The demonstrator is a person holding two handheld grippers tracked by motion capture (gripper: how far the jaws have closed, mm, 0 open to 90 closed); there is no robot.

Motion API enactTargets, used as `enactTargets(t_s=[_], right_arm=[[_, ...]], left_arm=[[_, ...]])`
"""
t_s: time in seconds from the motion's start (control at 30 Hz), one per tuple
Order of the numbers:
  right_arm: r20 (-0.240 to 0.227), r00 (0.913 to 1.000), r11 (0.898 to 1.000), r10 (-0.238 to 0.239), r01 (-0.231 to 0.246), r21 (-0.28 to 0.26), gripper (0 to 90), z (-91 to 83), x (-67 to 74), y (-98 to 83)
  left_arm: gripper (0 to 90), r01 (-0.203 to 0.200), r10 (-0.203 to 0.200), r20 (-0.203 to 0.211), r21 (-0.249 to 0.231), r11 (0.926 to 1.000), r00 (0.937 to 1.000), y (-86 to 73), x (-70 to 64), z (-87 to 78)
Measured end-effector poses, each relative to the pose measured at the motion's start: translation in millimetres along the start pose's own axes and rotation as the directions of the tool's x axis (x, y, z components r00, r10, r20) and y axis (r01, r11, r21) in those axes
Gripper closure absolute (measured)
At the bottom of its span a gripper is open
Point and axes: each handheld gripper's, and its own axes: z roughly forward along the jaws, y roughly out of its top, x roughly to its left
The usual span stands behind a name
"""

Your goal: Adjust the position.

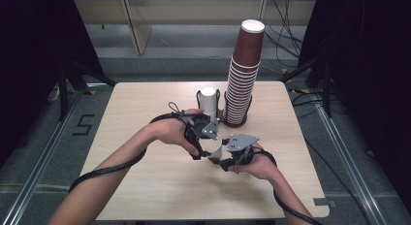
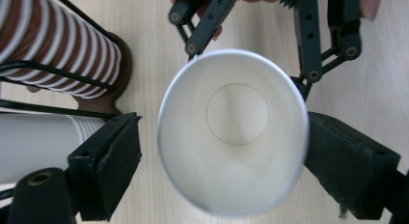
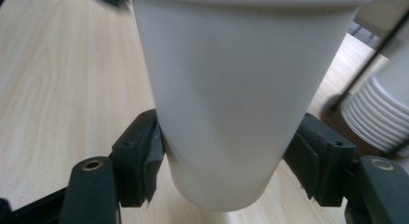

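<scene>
White paper cup (image 3: 241, 98) pinched near its base between the pads of the right tongs (image 3: 231, 161), mouth up and tilted, above the wooden table (image 1: 145, 181). Left tongs (image 2: 217, 161) opened around the rim of the same cup, looking straight down into it; one pad clearly off the rim with a gap, the other close beside it, contact there hard to judge. Likely trouble: thin wall buckling under the right-hand squeeze, or cup sliding out at the narrow tapered base with nothing else holding it; a bump from the opened left jaws on withdrawal could tip it. Beyond the tongs, a tall stack of brown cups (image 1: 245, 74) in a wire holder, a shorter white stack (image 1: 209, 101) beside it, both within knocking range. In the high view, cup mostly hidden behind hands and grey plates. Foot of the stacks cut off in the right gripper view.
</scene>
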Motion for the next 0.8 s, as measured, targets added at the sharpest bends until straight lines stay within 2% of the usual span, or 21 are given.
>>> enactTargets(t_s=[0.03,0.07,0.1,0.17,0.27,0.3,0.33,0.37,0.4,0.47,0.5,0.53,0.6,0.7,0.73,0.77,0.8], right_arm=[[0.014,0.9999,1.0,-0.004,0.004,-0.013,33.8,-1.0,-1.5,-1.2],[0.024,0.9996,1.0,0.014,-0.014,-0.01,33.8,-3.8,-2.0,-3.2],[0.044,0.999,1.0,0.005,-0.004,-0.021,33.8,-6.5,-4.9,-5.2],[0.065,0.9974,0.999,0.032,-0.031,-0.027,33.8,-11.0,-6.8,-8.8],[0.101,0.9933,0.998,0.055,-0.05,-0.049,33.8,-17.2,-9.1,-13.4],[0.109,0.9923,0.997,0.06,-0.055,-0.052,33.8,-18.5,-10.1,-14.2],[0.115,0.9916,0.997,0.059,-0.053,-0.056,33.7,-20.2,-11.1,-15.1],[0.128,0.9888,0.996,0.077,-0.071,-0.051,33.7,-23.4,-11.4,-16.0],[0.135,0.9879,0.995,0.077,-0.068,-0.07,33.7,-23.5,-12.4,-16.8],[0.137,0.9863,0.995,0.091,-0.084,-0.06,33.6,-27.4,-13.1,-18.0],[0.147,0.9857,0.995,0.083,-0.074,-0.062,33.6,-28.9,-14.5,-19.0],[0.154,0.9829,0.994,0.101,-0.091,-0.066,33.6,-30.7,-14.4,-20.2],[0.169,0.9799,0.993,0.105,-0.094,-0.072,33.6,-33.6,-15.9,-22.6],[0.2,0.9678,0.987,0.152,-0.137,-0.09,33.6,-38.7,-15.9,-26.9],[0.216,0.9652,0.987,0.148,-0.129,-0.098,33.6,-41.4,-18.1,-28.7],[0.22,0.9605,0.983,0.17,-0.15,-0.103,33.6,-43.0,-17.9,-29.9],[0.226,0.9589,0.983,0.171,-0.151,-0.104,33.6,-45.0,-19.4,-31.4]], left_arm=[[14.2,0.003,-0.003,-0.014,-0.009,1.0,0.9999,-2.3,0.2,-2.3],[14.2,0.013,-0.014,-0.03,-0.027,0.9996,0.9994,-5.6,-0.3,-4.7],[14.2,0.024,-0.025,-0.034,-0.041,0.9989,0.9991,-7.7,-0.9,-6.1],[14.2,0.057,-0.061,-0.048,-0.077,0.9954,0.997,-14.4,-2.2,-9.9],[14.2,0.101,-0.11,-0.069,-0.13,0.9864,0.9915,-23.6,-5.0,-12.0],[14.2,0.121,-0.134,-0.076,-0.151,0.9811,0.9881,-27.0,-6.7,-11.9],[14.3,0.128,-0.144,-0.089,-0.162,0.9784,0.9856,-31.1,-8.3,-12.5],[14.3,0.138,-0.157,-0.095,-0.175,0.9747,0.9831,-34.6,-9.9,-12.4],[14.3,0.148,-0.168,-0.099,-0.186,0.9714,0.9808,-37.0,-11.0,-12.4],[14.3,0.177,-0.202,-0.103,-0.21,0.9616,0.974,-43.3,-13.3,-12.8],[14.4,0.192,-0.223,-0.117,-0.232,0.9535,0.9676,-47.1,-15.8,-11.6],[14.4,0.203,-0.238,-0.123,-0.244,0.9481,0.9634,-49.8,-17.6,-10.4],[14.4,0.22,-0.261,-0.134,-0.259,0.9404,0.9561,-54.5,-21.0,-7.3],[14.5,0.247,-0.299,-0.159,-0.281,0.9273,0.9408,-61.4,-26.7,-0.2],[14.5,0.253,-0.307,-0.159,-0.287,0.9238,0.9384,-63.3,-28.1,1.5],[14.6,0.265,-0.321,-0.163,-0.295,0.9181,0.9328,-65.6,-30.1,3.4],[14.5,0.275,-0.335,-0.166,-0.304,0.9121,0.9275,-68.6,-32.2,5.5]])
